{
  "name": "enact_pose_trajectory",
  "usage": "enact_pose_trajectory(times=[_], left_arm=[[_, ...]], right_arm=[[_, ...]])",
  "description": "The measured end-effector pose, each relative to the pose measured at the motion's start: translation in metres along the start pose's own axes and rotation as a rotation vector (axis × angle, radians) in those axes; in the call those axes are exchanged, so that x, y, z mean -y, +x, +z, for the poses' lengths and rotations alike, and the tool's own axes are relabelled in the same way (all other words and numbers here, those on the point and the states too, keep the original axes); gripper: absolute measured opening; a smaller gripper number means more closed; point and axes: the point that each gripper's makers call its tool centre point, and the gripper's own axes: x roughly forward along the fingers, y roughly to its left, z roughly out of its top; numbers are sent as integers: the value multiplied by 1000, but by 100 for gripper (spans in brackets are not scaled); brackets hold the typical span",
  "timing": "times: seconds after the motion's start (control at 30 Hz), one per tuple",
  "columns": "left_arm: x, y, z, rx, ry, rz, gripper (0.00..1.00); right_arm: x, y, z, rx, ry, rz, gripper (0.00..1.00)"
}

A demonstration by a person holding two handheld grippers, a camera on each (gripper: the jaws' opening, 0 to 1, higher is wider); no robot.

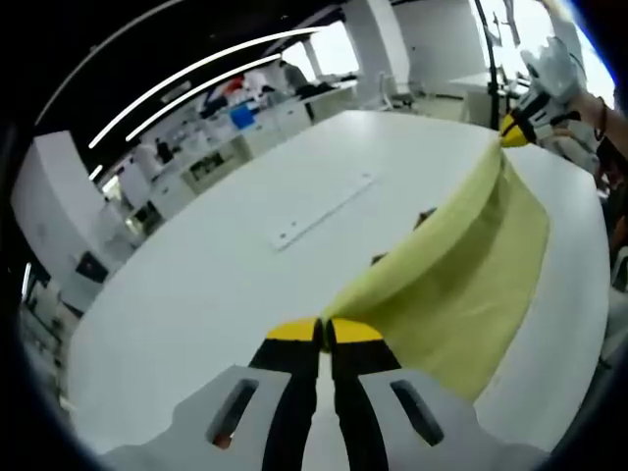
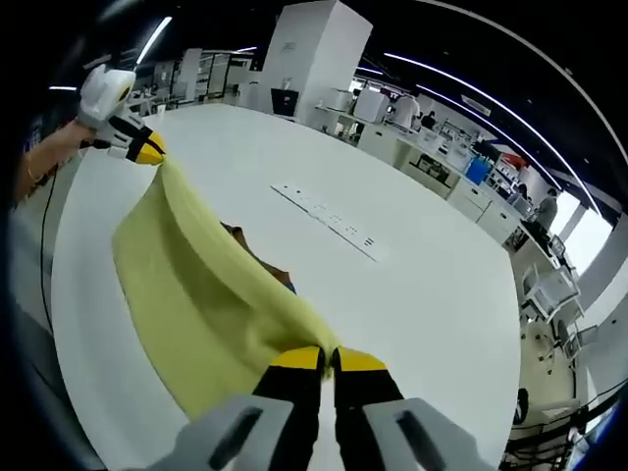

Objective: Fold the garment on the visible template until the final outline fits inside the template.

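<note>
- At the jaw tips, left gripper view: the left tool (image 1: 325, 332) is clenched on one end of the yellow garment (image 1: 469, 265); in the right gripper view the right tool (image 2: 327, 360) is clenched on the opposite end.
- The right tool also appears in the left gripper view, far upper right, pinching the cloth's far corner.
- The garment hangs between the two tools as a taut top edge with a sheet drooping below, lifted off the white counter (image 1: 226, 294).
- Beneath the cloth a dark brown shape (image 2: 257, 257) peeks out, possibly the template; too little shows to tell.
- Risk: each grip looks to be on a thin edge, so more tension could pull the fabric out of one tool.
- Risk: the hanging sheet could crease or double unevenly when lowered, leaving an outline that overhangs the template.
- Risk: the cloth blocks sight of the shape below, so the landing may be misaligned.
- A pale strip (image 2: 334, 223) lies flat on the counter, well apart from the cloth.
</note>
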Motion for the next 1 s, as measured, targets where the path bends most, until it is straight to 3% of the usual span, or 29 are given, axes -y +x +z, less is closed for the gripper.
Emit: enact_pose_trajectory(times=[0.13, 0.53, 0.8, 1.0], left_arm=[[-1, 15, -7, -19, 8, -7, 0], [6, 67, -39, -83, -4, -51, 0], [7, 88, -59, -100, -56, -88, 1], [17, 91, -62, -101, 14, -115, 1]], right_arm=[[9, 19, 0, -14, -9, -5, 0], [6, 80, -25, -96, 20, 34, 0], [4, 100, -40, -130, 51, 62, 0], [2, 107, -42, -133, 85, 48, 0]])
